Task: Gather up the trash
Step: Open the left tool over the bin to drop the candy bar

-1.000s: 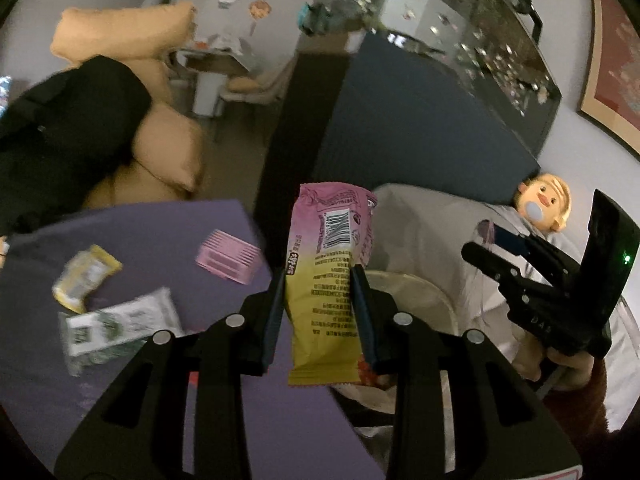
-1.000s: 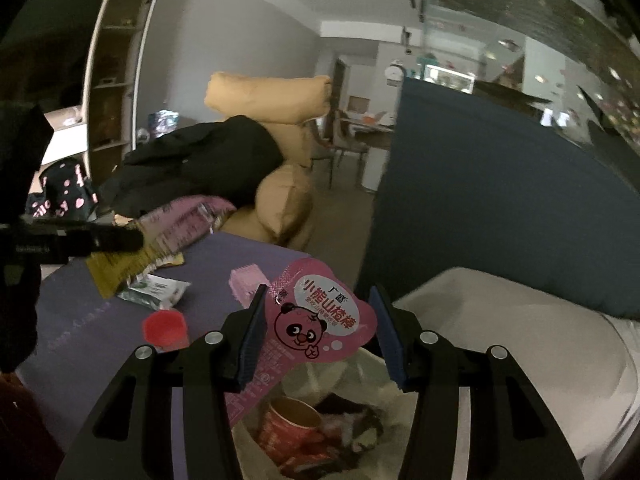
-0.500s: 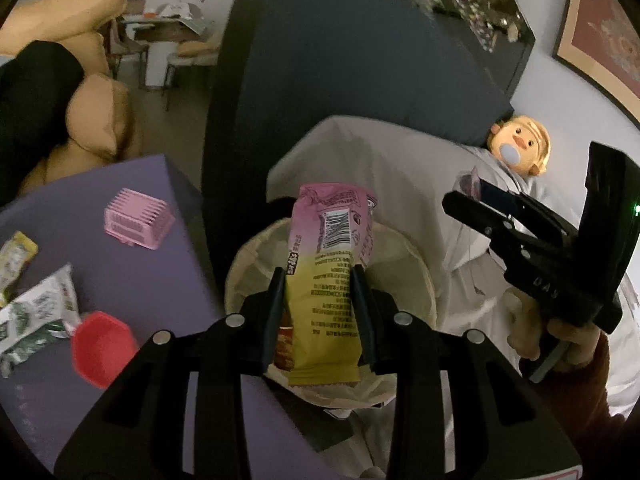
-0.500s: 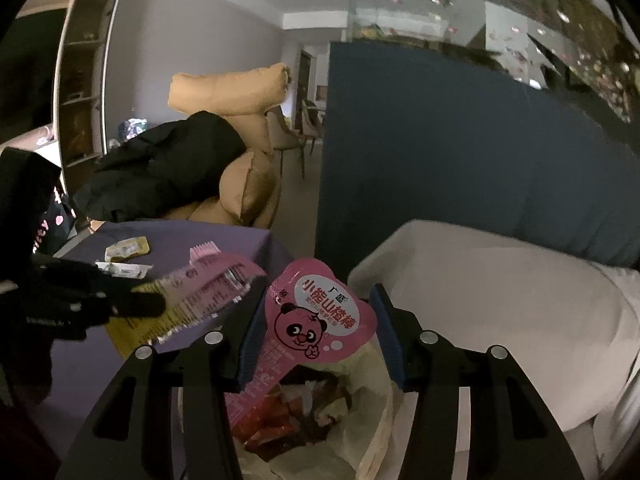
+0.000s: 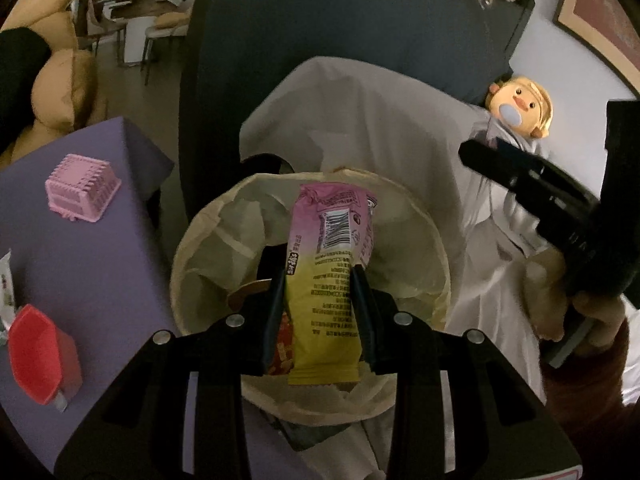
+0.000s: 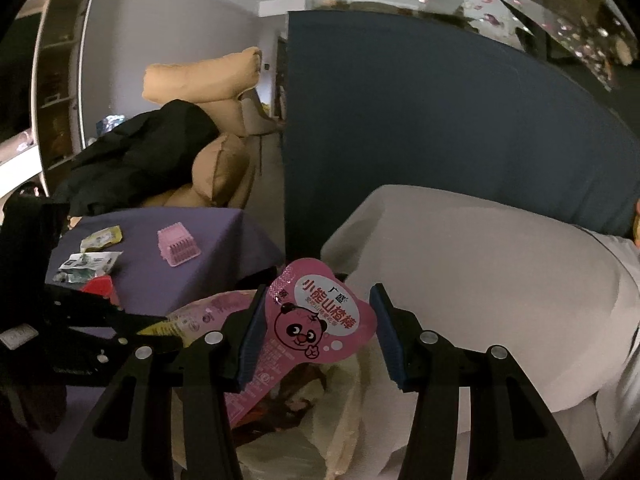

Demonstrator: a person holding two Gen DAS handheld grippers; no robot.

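Observation:
My left gripper [image 5: 318,276] is shut on a pink and yellow snack wrapper [image 5: 328,240], held upright right above the round bin with a cream liner [image 5: 200,248]. Red trash [image 5: 280,354] lies inside the bin. The right wrist view shows my right gripper [image 6: 318,300] shut on a pink panda-print wrapper [image 6: 320,320], over the near side of the bin liner [image 6: 348,420]. The left gripper [image 6: 152,326] reaches in from the left with its wrapper [image 6: 200,312]. The right gripper [image 5: 484,152] is at the right edge, held by a hand.
A purple table [image 5: 100,260] stands left of the bin with a pink ribbed basket [image 5: 82,188], a red cup [image 5: 40,354] and two wrappers [image 6: 90,264]. A white-draped seat [image 6: 460,260], a doll [image 5: 520,106] and a dark blue panel [image 6: 400,120] lie behind.
Both grippers moved right from over the table and sank toward the bin, each keeping its wrapper. The bin now fills the left wrist view.

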